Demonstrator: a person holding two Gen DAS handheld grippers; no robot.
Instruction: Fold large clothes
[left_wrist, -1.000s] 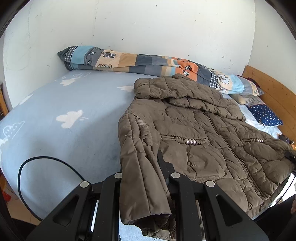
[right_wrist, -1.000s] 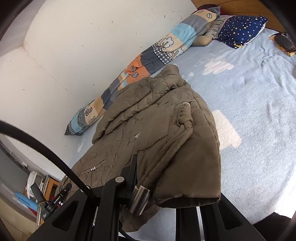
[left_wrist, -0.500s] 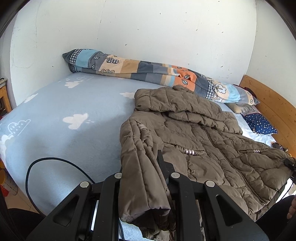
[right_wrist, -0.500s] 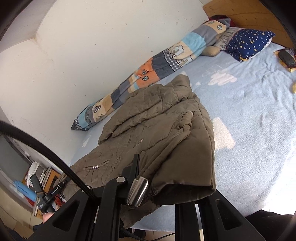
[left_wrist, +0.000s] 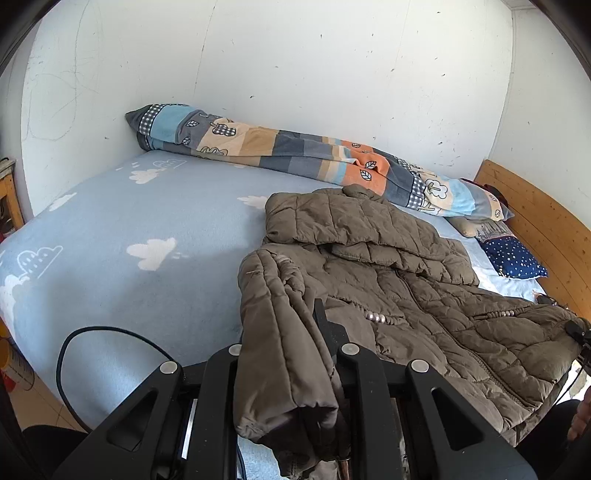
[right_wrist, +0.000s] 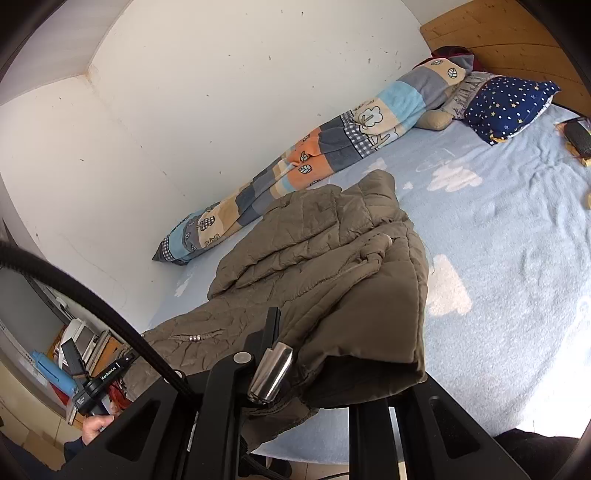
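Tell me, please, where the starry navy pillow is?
The pillow lies at the head of the bed, upper right in the right wrist view, against the wooden headboard beside the patchwork quilt.

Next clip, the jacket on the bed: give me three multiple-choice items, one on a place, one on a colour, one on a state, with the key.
1. Where does the patchwork quilt lie?
A. Rolled along the wall at the far side of the bed
B. Under the jacket
C. On the floor

2. What colour is the padded jacket?
A. Navy
B. Olive brown
C. Red

3. What is the left gripper doing?
A. Hanging open above the bed sheet
B. Shut on a pillow
C. Shut on a sleeve of the jacket

Key: 1 A, the quilt runs against the white wall, beyond the jacket. 2 B, the quilted fabric is olive brown in both views. 3 C, the sleeve drapes between the closed fingers.
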